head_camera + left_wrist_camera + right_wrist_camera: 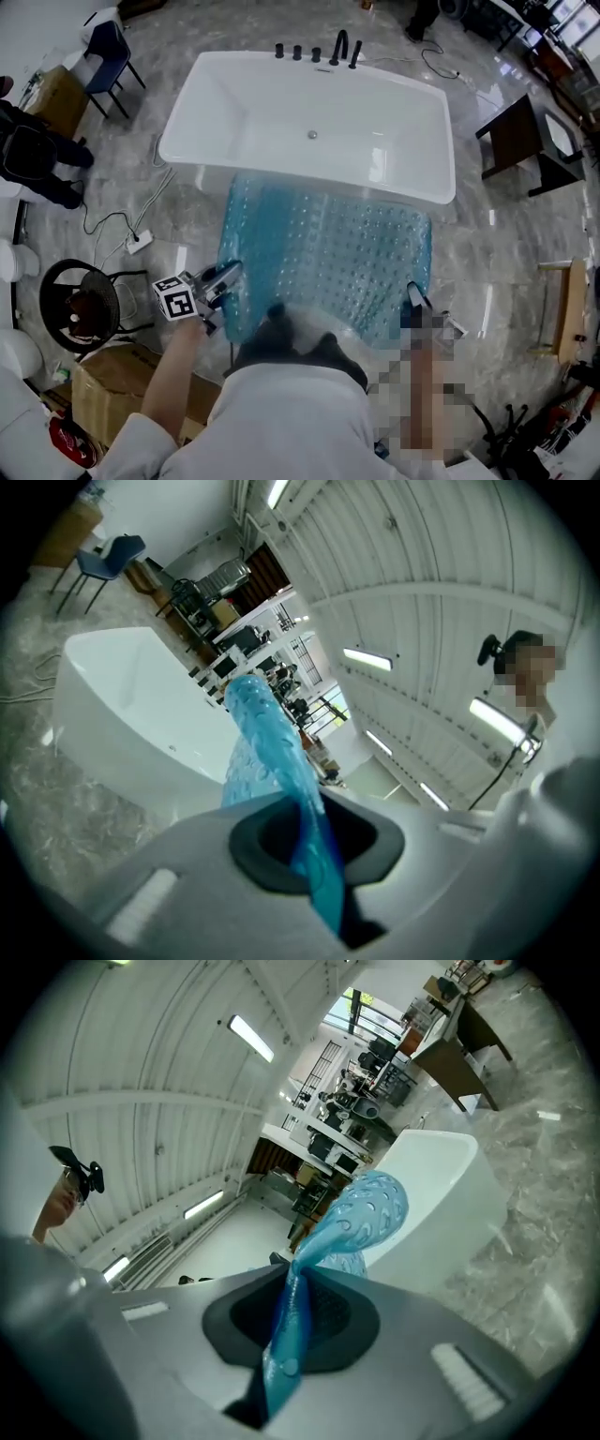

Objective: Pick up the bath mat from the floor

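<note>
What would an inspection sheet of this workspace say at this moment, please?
Surface: glossy grey marbled floor, nothing spilled that I can see.
Job's things: blue bath mat held up by its near edge in front of the white bathtub; can't tell whether its far end is clear of the floor.
Clutter: cardboard box, blue chair, dark side table.
Grippers: left gripper shut on the mat's edge; right gripper likewise.
Cables: white power strip with its cord trailing over the floor left of the tub.
Surroundings: a person at the left edge.
</note>
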The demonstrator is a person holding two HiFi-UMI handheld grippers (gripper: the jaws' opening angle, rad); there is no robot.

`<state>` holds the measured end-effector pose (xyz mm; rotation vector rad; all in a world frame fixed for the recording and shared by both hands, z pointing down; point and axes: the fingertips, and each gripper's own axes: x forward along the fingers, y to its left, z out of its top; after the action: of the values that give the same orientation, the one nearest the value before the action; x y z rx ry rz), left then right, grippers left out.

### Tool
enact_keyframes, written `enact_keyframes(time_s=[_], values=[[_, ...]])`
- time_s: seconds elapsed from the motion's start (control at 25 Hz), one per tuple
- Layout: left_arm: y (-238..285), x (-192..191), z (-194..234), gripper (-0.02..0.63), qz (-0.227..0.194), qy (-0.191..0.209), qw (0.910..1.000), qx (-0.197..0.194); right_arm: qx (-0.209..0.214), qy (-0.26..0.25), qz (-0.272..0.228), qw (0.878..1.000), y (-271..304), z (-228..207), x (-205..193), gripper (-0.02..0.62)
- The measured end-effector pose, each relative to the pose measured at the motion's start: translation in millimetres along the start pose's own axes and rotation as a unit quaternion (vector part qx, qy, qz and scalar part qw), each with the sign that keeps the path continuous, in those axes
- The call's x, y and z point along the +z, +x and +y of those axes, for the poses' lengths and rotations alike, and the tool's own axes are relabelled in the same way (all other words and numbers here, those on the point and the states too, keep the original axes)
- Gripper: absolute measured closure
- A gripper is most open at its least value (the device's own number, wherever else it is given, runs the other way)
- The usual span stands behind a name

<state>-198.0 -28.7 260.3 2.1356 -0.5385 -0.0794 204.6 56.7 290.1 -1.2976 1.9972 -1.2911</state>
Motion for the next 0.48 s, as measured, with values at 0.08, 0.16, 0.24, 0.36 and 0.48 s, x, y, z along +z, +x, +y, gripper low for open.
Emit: enact_keyframes(time_s=[0.08,0.16,0.24,0.36,0.48], values=[[-7,-13,-25,0.589,-0.028,-0.007,0.9996,-0.007,0.017,-0.002,0.002,1.000,-22,13,1,0.574],[-14,-29,-50,0.589,-0.055,-0.015,0.9983,-0.010,0.032,-0.001,0.007,0.999,-47,23,2,0.574],[-19,-49,-75,0.588,-0.076,-0.024,0.9967,-0.010,0.047,0.000,0.013,0.999,-73,32,4,0.574],[-28,-83,-110,0.588,-0.099,-0.029,0.9947,-0.008,0.067,0.000,0.025,0.997,-113,42,-1,0.572],[-35,-116,-143,0.588,-0.114,-0.027,0.9931,-0.007,0.085,0.003,0.033,0.996,-149,48,-2,0.571]])
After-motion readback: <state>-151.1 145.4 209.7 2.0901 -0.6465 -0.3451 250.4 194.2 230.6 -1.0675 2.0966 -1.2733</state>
